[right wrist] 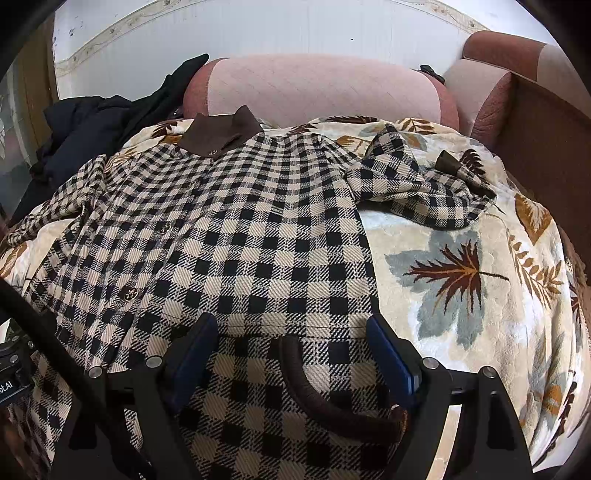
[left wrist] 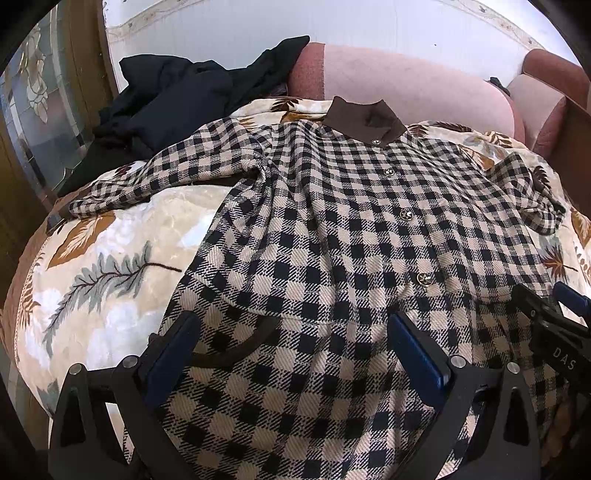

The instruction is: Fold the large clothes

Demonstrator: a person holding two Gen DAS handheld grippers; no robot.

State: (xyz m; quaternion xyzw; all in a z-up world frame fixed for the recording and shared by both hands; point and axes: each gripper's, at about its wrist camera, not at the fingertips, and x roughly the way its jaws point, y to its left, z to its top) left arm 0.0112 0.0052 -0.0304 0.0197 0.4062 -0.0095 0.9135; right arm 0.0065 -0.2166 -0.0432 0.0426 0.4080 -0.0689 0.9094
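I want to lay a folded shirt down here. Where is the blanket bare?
Bare leaf blanket lies right of the checked coat, below its bunched sleeve, and left of the coat under the spread sleeve. The far-left corner is crowded with dark clothes.

Checked coat (left wrist: 332, 229): beige/black gingham, brown collar (left wrist: 364, 120), gold-tone buttons (left wrist: 424, 279), dark brown piping on pocket (right wrist: 332, 398). Blanket (right wrist: 461, 280) under it: cream, leaf print in grey-blue, rust brown, ochre. Dark clothes (left wrist: 170, 99), upper left of frame: black/navy, plain. Sofa back (right wrist: 314, 88): pale pink centre, rust-red ends. Wall (right wrist: 258, 26): white, faint patterned border strip. Gripper pads (left wrist: 417, 354): blue on black frames.
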